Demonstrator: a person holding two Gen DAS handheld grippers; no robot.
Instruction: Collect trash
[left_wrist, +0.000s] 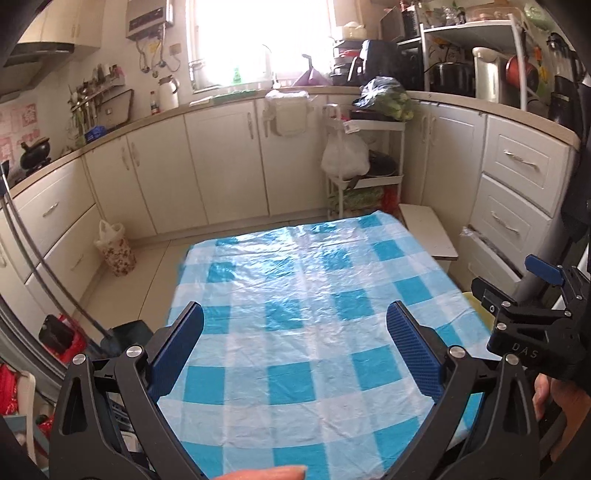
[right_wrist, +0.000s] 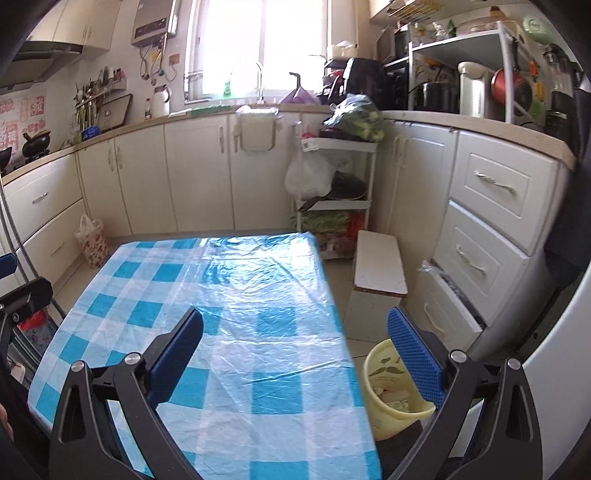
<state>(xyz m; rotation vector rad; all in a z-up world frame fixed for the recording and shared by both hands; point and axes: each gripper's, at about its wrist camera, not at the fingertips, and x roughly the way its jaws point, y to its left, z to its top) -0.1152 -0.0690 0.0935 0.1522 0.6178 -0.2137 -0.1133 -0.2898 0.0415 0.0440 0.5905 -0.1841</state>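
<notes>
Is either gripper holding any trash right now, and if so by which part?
Nothing is held. The left gripper and right gripper are both open and empty above the checked tablecloth.

Table (left_wrist: 314, 295): covered by a blue-and-white checked plastic cloth (right_wrist: 236, 332), wrinkled.
Floor (right_wrist: 340, 280): pale tile; yellow bin (right_wrist: 384, 398) stood just beside table.
</notes>
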